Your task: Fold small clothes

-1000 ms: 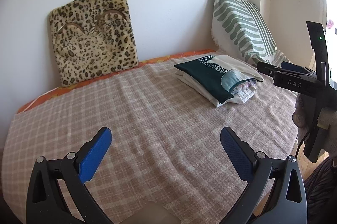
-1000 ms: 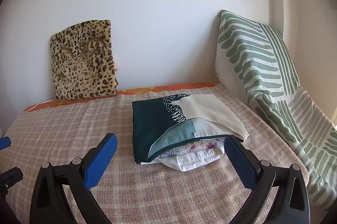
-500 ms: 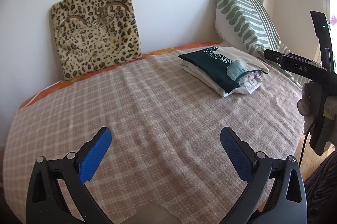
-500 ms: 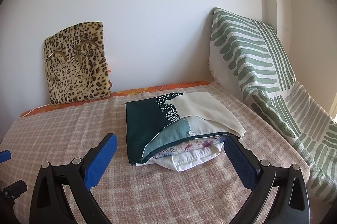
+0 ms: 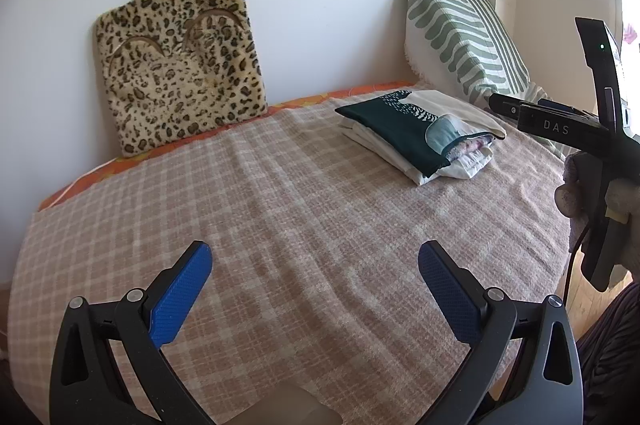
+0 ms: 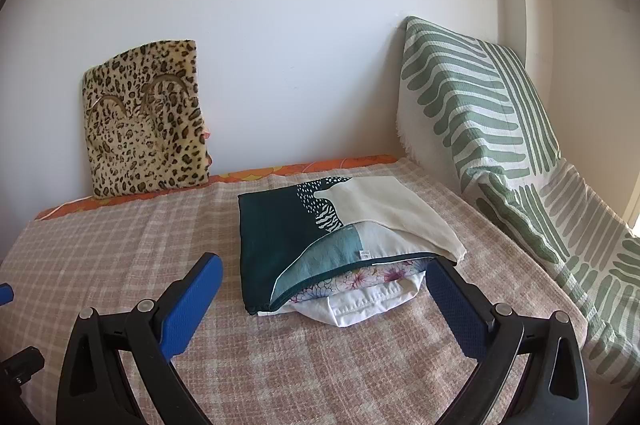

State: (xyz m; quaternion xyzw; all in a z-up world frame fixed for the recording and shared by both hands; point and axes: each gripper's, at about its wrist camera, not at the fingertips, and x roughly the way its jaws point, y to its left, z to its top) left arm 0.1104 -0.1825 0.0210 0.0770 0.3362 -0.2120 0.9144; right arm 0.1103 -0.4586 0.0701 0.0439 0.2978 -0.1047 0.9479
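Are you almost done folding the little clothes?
Looks close to done. A stack of folded clothes already sits on the checked blanket, near the striped pillow. Nothing is in hand: the left hand-held gripper and right hand-held gripper are both open. No loose clothes show, so I can't see any left to fold.

Bright daylight entering from 3 o'clock, blown-out glare at that edge, soft faint shadows, sharp centre focus, strong fisheye curvature, dark vignette at corners.

Left gripper [image 5: 315, 267] and right gripper [image 6: 324, 279] both gape wide, holding nothing.
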